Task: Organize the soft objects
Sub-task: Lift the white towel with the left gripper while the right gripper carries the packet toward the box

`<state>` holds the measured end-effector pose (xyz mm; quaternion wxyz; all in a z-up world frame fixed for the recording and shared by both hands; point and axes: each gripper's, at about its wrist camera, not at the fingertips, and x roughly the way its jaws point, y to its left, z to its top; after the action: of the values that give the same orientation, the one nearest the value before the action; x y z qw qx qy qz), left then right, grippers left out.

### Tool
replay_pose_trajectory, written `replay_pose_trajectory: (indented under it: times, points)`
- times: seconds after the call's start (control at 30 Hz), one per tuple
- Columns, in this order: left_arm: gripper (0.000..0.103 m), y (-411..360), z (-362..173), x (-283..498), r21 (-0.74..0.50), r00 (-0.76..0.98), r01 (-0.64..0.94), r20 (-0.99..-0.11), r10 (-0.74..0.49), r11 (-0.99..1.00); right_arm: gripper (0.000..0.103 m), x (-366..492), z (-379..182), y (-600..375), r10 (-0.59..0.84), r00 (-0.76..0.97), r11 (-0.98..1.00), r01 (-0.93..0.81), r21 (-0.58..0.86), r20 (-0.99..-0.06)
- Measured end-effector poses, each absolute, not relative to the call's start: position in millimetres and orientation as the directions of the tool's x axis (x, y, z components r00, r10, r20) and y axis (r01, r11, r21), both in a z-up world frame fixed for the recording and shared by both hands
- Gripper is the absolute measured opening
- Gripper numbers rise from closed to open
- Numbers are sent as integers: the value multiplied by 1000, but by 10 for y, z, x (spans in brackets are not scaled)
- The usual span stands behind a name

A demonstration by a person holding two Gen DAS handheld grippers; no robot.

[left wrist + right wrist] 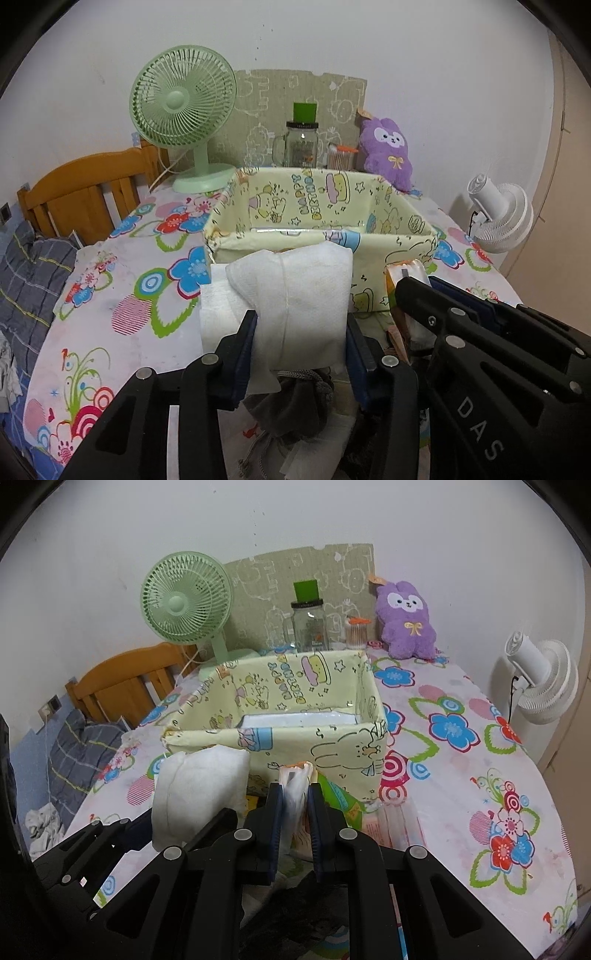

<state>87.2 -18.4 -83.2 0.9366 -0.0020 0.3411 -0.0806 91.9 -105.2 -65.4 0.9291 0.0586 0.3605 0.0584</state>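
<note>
Left claw (301, 328) pinches a puffy white tissue pack (295, 295), crinkled and seamed; right claw (295, 805) is clamped on a thin plastic-wrapped packet (295, 794) before the yellow cartoon-print box (332, 746).

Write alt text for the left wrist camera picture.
The left claw grips a white soft packet before a pale yellow cartoon-print fabric box on a floral tablecloth; a green desk fan stands behind.
</note>
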Motion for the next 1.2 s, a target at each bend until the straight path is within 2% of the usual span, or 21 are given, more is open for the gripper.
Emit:
replay_pose_trajectory:
  times: [0.67,1.2]
  points:
    - [45,-254,-211,555,-35,826,175,-539,-166,984,17,643,-9,-1147,129,810,988,-59,139,-572]
    - [45,-265,46,627,-33,849,177,-501,-169,984,17,710,280,-1160,134,833,988,-70,138,-536]
